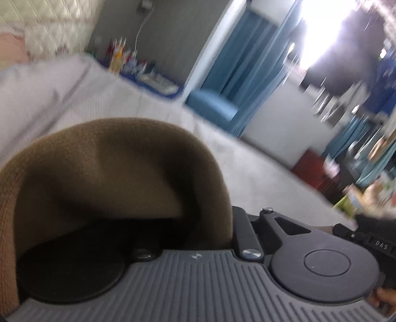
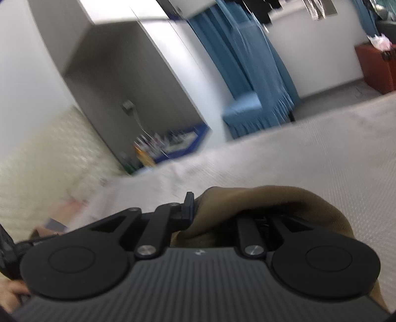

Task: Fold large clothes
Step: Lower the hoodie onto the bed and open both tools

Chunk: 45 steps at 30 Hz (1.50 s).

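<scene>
A brown knit garment [image 1: 106, 168] hangs in a dome over the left half of my left gripper [image 1: 198, 213] and hides its fingertips. That gripper is shut on the cloth, and only its right finger [image 1: 243, 230] shows. In the right wrist view the same brown garment [image 2: 267, 203] is bunched between the jaws of my right gripper [image 2: 215, 205], which is shut on it. Its left finger [image 2: 188, 206] shows, while the cloth covers the right one. Both grippers hang low over the pale bedspread [image 1: 153, 106] [image 2: 321, 153]. Both views are motion-blurred.
A quilted cream headboard [image 1: 49, 22] stands at the bed's head. Beside it is a blue tray of bottles [image 1: 138, 67] [image 2: 170, 146]. Blue curtains [image 1: 245, 62] [image 2: 247, 62], a blue stool [image 1: 212, 104] [image 2: 245, 109] and a red box [image 1: 311, 168] [image 2: 376, 67] lie beyond the bed's edge.
</scene>
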{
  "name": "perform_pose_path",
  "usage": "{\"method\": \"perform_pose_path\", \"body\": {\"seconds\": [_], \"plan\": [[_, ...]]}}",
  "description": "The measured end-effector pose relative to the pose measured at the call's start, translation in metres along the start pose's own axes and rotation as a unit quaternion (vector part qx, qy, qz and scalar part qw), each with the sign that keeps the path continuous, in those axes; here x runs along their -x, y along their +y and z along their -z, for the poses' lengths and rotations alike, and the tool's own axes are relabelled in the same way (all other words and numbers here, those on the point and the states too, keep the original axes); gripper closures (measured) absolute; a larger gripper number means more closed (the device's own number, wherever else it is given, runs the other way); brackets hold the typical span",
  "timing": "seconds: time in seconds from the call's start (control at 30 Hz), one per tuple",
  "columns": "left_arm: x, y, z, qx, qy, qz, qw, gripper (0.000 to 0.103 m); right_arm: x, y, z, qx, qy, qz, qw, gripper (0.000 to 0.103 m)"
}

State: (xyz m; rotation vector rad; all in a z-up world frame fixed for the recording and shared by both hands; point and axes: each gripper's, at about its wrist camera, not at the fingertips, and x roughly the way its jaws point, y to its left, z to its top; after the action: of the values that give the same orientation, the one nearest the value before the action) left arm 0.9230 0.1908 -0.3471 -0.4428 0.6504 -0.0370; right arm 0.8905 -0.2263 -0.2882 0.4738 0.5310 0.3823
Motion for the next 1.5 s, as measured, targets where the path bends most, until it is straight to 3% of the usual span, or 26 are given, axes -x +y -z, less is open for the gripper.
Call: {"method": "perform_pose_path", "body": {"seconds": [0.13,0.3,0.33,0.37,0.43,0.5,0.53,0.6,0.63,0.67,0.77,1.03,1.33,1.5], "plan": [[-0.057,0.020,0.015,0.002,0.032,-0.017,0.9993,0.088,-0.037,-0.024,0.022,-0.031,0.020,0.034,0.999,0.086],[-0.052,0.027,0.019,0.016,0.026,-0.007,0.9995,0.085,-0.045,-0.031,0.030,-0.056,0.028,0.044,0.997,0.086],[-0.030,0.016,0.016,0.014,0.022,-0.004,0.9996,0.084,-0.041,-0.025,0.024,-0.056,0.030,0.044,0.997,0.086],[-0.024,0.013,0.013,0.014,0.022,-0.001,0.9996,0.081,-0.038,-0.023,0.023,-0.055,0.031,0.045,0.997,0.086],[-0.002,0.002,0.013,0.015,0.023,0.005,0.9996,0.050,-0.025,-0.017,0.018,-0.051,0.033,0.049,0.997,0.086],[0.022,-0.012,0.011,0.010,0.023,0.018,0.9995,0.035,-0.014,-0.011,0.017,-0.052,0.035,0.056,0.996,0.078],[0.035,-0.021,0.014,-0.004,0.020,0.017,0.9996,0.033,-0.006,-0.007,0.016,-0.051,0.034,0.061,0.996,0.075],[0.053,-0.035,0.016,-0.037,0.019,0.000,0.9991,0.033,0.008,0.002,0.015,-0.046,0.029,0.080,0.995,0.054],[0.063,-0.040,0.018,-0.049,0.020,-0.006,0.9986,0.033,0.016,0.008,0.015,-0.040,0.029,0.084,0.995,0.030],[0.073,-0.045,0.020,-0.057,0.019,-0.010,0.9982,0.033,0.025,0.013,0.016,-0.032,0.027,0.084,0.996,0.024],[0.117,-0.058,0.026,-0.071,0.009,-0.018,0.9973,0.033,0.057,0.038,0.019,0.019,0.018,0.072,0.997,0.025],[0.285,-0.111,0.051,-0.097,-0.042,-0.022,0.9942,0.033,0.180,0.096,0.035,0.107,-0.008,0.047,0.993,0.025],[0.470,-0.157,0.112,-0.117,-0.085,-0.012,0.9894,0.033,0.323,0.146,0.056,0.140,-0.049,0.016,0.989,0.025],[0.547,-0.168,0.152,-0.118,-0.100,-0.007,0.9879,0.033,0.385,0.170,0.077,0.173,-0.064,0.010,0.983,0.025]]}}
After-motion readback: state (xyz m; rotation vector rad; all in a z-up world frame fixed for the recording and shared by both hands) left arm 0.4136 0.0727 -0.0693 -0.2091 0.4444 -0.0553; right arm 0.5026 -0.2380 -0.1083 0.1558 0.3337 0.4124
